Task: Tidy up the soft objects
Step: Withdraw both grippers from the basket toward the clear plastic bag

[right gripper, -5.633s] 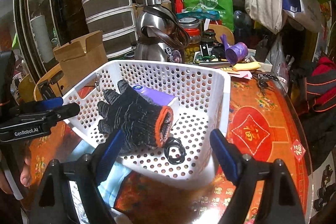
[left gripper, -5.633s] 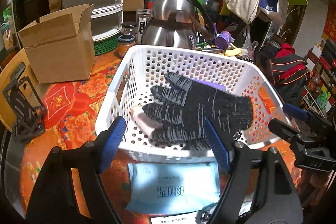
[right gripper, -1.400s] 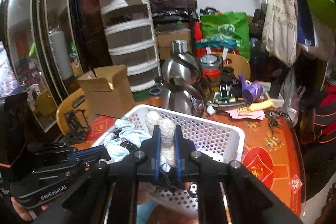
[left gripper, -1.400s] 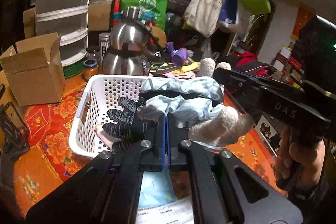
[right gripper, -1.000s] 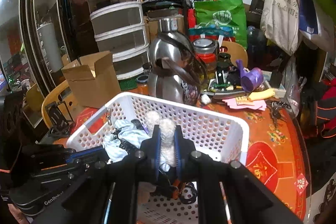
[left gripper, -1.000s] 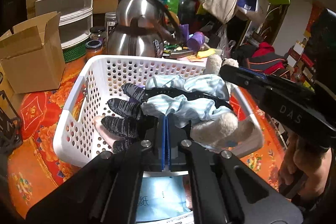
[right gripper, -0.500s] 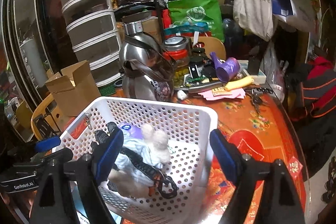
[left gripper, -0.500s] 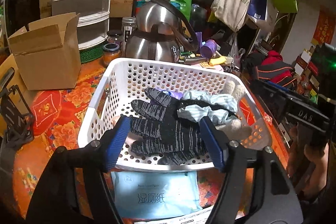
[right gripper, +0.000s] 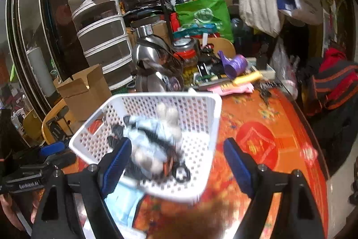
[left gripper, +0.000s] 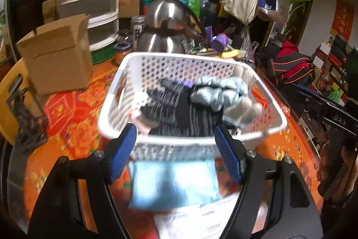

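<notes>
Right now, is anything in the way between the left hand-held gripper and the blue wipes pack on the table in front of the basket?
Nothing visible is. The left hand-held gripper is open, and the wipes pack lies flat on the table just below it. The white basket sits beyond the pack, not over it.

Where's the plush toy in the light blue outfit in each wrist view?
Left wrist: plush toy lies in the right half of the white basket, above centre, beside the dark knit glove.
Right wrist: plush toy sits left of centre, inside the basket, ears toward the far wall.
Shared landmark: steel kettle just behind the basket.
</notes>
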`<state>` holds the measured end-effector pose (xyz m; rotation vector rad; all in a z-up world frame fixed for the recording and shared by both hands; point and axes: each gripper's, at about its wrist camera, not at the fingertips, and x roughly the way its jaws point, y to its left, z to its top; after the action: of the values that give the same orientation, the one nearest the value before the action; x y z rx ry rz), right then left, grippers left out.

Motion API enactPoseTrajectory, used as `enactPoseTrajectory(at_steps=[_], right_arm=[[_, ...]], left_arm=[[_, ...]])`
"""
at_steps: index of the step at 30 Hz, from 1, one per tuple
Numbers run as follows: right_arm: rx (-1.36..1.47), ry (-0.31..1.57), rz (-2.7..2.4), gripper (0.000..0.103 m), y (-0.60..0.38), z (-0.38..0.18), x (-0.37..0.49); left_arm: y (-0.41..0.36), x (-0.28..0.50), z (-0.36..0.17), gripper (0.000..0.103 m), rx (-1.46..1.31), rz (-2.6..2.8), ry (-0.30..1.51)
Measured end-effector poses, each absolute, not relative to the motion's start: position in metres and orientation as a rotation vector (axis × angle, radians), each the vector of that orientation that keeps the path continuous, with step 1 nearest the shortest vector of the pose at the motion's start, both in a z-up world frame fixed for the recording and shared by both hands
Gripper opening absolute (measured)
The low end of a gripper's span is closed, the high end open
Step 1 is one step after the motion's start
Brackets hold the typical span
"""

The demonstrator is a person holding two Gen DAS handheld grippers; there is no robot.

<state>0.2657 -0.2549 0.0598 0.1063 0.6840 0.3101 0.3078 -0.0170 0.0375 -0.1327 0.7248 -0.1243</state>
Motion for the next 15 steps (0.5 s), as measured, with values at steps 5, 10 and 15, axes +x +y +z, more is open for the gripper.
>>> enactPoseTrajectory(at_steps=[5, 10, 15], right_arm=[[0.138, 0.742, 0.323, 0.084, -0.267, 0.03, 0.209], [0.143, 0.83, 0.349, 0.084, -0.269, -0.015, 0.149], [0.156, 0.871, 0.393, 0.084, -0.264, -0.048, 0.113]], left_arm=[[-0.001, 0.259, 0.028, 0.071, -0.129, -0.101, 0.757], [0.023, 0.202, -0.004, 0.071, -0.159, -0.086, 0.813], [0.045, 0.144, -0.043, 0.072, -0.226, -0.062, 0.838]])
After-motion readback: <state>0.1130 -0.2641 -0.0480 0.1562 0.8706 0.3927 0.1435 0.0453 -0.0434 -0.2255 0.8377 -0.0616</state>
